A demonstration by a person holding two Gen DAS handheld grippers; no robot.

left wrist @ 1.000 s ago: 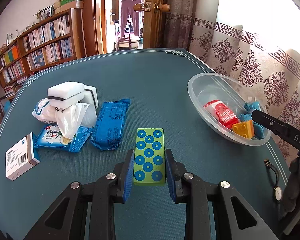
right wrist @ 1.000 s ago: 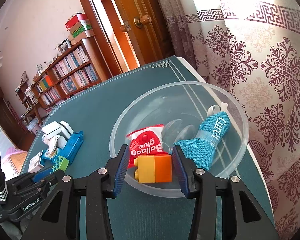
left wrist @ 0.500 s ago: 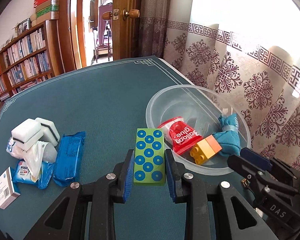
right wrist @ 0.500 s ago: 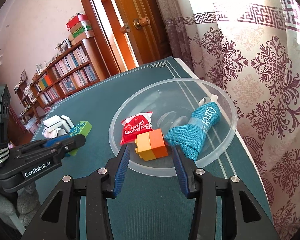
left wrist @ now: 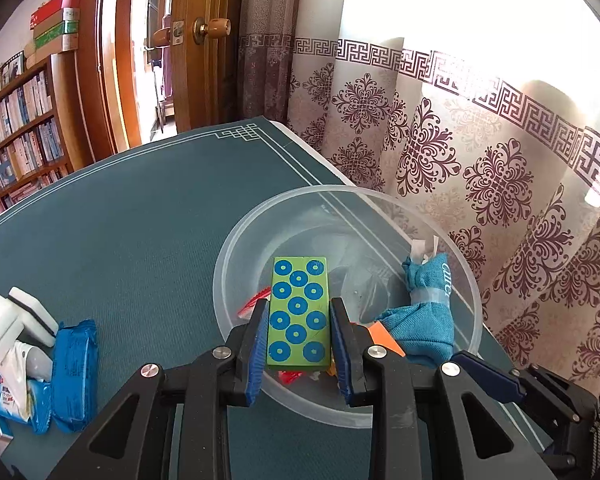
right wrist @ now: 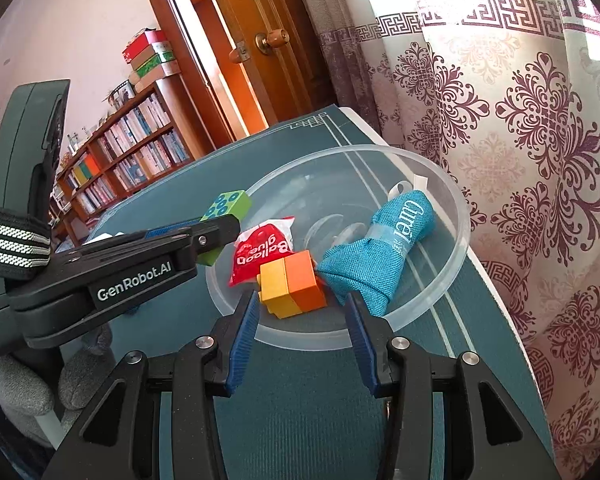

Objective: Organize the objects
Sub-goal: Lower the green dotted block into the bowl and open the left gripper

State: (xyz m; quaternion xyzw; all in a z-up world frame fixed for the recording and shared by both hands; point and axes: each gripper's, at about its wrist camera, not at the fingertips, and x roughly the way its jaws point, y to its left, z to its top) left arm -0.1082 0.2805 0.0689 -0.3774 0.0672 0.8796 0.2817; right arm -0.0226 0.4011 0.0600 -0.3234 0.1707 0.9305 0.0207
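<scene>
The left gripper (left wrist: 299,334) is clenched on a green block (left wrist: 299,316) with blue rings, its pads pressed against the block's two long sides. It holds the block over the near-left rim of a clear plastic bowl (right wrist: 440,284), above the bowl's inside and not resting on anything.

The bowl stands near the right edge of the tabletop (left wrist: 120,232), just beside the patterned curtain (left wrist: 480,160). In it lie a red packet (right wrist: 260,252) marked "Balloon glue", a yellow and orange block (right wrist: 292,284) touching the packet, and a rolled blue cloth (right wrist: 384,252) against the bowl's right wall.

The right gripper (right wrist: 302,320) sits just short of the bowl's near rim with its jaws released and nothing between them; the yellow and orange block lies just beyond them.

By the left edge of the tabletop sit white sponges (left wrist: 16,316), a blue wrapped pack (left wrist: 74,360) and what looks like a wipes packet (left wrist: 24,400), partly cut off.
</scene>
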